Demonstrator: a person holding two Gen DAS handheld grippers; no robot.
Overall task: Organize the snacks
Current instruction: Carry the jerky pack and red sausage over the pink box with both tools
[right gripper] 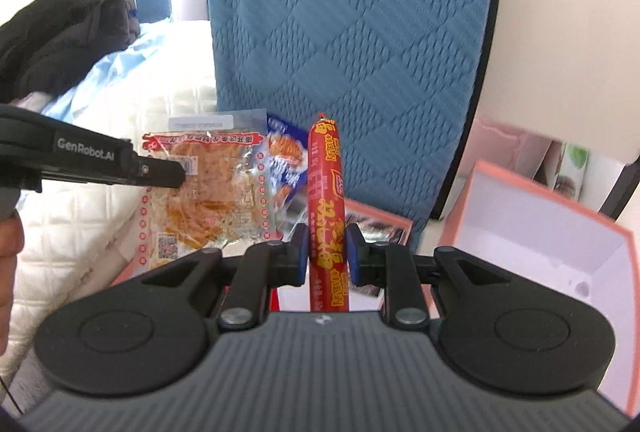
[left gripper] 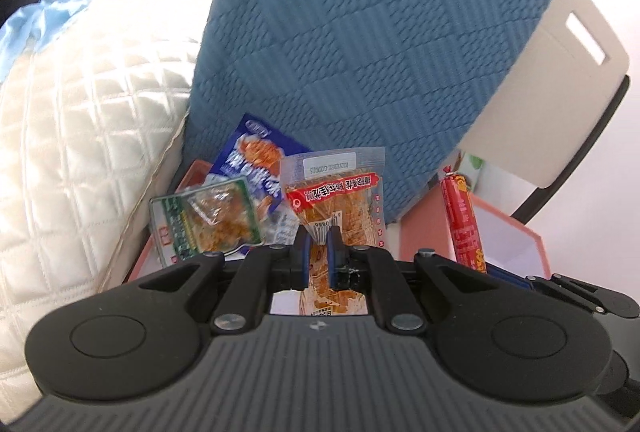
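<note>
- Two grippers are both loaded: your left gripper point(left gripper: 319, 246) has its blue-padded fingers point(left gripper: 303, 252) drawn narrow and clamped on the clear orange-and-red snack packet point(left gripper: 336, 199), pinching the flat pack near its barcode so it stands up ahead of the fingers.
- Your right gripper point(right gripper: 327, 252) has its fingers point(right gripper: 301, 252) pinched on the red sausage stick point(right gripper: 326, 199), which stands nearly upright between them, its tied tip on top and its lower end running down behind the gripper body.
- Just beside the held packet in the left wrist view, a green-edged clear snack pack point(left gripper: 208, 220) and a blue snack bag point(left gripper: 256, 159) lie tilted in a pink box point(left gripper: 140, 260); the sausage stick point(left gripper: 462, 220) shows at the right.
- From the right wrist view, your left gripper point(right gripper: 168, 171) reaches in from the left edge with the orange packet point(right gripper: 208, 191) hanging from it, and the blue bag point(right gripper: 282, 159) sits behind it.
- To the right stands an open pink box with a white inside point(right gripper: 560, 232).
- Behind the snacks rises a blue quilted cushion point(left gripper: 360, 51), with a white quilted bedspread point(left gripper: 80, 131) to its left.
- Farthest back, a black garment point(right gripper: 60, 39) lies on the bedding.
</note>
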